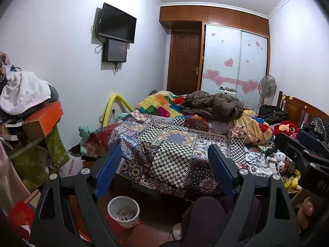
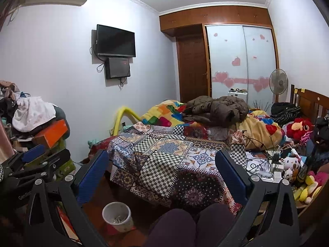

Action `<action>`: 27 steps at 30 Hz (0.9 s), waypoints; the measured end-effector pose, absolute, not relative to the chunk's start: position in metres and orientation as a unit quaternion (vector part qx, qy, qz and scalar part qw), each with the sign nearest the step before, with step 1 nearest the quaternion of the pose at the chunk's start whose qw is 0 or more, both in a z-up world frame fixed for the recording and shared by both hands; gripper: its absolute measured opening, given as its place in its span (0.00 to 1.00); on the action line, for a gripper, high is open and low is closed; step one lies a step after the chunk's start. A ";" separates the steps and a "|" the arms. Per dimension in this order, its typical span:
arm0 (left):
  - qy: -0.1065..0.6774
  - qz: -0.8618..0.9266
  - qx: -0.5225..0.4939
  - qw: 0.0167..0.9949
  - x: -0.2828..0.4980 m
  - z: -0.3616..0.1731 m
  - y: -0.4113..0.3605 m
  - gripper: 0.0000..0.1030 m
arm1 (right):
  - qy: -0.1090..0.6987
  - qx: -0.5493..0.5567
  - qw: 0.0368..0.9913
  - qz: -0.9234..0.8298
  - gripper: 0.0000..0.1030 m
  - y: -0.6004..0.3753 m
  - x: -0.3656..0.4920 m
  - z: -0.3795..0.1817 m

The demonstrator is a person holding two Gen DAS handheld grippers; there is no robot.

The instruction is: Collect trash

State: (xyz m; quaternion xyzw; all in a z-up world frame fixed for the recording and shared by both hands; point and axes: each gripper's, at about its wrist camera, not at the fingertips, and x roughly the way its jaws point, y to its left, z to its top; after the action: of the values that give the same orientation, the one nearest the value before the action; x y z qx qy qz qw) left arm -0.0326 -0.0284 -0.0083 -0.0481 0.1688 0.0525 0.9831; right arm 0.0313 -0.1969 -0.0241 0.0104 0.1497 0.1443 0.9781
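Left gripper (image 1: 164,164) and right gripper (image 2: 162,170) both gape empty.

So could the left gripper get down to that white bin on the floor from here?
Probably yes. The left gripper is open and empty, the white bin stands just below it, and nothing lies between them.

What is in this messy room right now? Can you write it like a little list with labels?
room: bedroom
bin: white wastebasket on the floor by the bed, scraps inside
bed: patchwork blanket, brown jacket piled on top
wall: television
bedside clutter: plush toys and cables
left gripper: open, holding nothing
right gripper: open, holding nothing
trash collected: none in either gripper yet
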 end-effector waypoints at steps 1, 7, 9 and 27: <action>0.170 0.053 -0.048 0.983 -0.032 -0.008 -0.029 0.83 | 0.151 0.010 0.978 0.145 1.00 -0.197 0.031 -0.025; 0.171 0.053 -0.049 0.983 -0.032 -0.009 -0.028 0.83 | 0.158 0.011 0.976 0.153 1.00 -0.197 0.031 -0.024; 0.173 0.053 -0.050 0.982 -0.032 -0.009 -0.028 0.83 | 0.160 0.009 0.975 0.154 1.00 -0.196 0.032 -0.024; 0.171 0.057 -0.048 0.983 -0.035 -0.013 -0.023 0.93 | 0.162 0.002 0.974 0.159 1.00 -0.193 0.032 -0.024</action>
State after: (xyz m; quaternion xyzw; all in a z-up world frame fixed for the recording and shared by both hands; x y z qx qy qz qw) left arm -0.0354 -0.0231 -0.0125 -0.0477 0.1706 0.0574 0.9825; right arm 0.0318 -0.1928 -0.0237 0.0019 0.1615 0.1595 0.9739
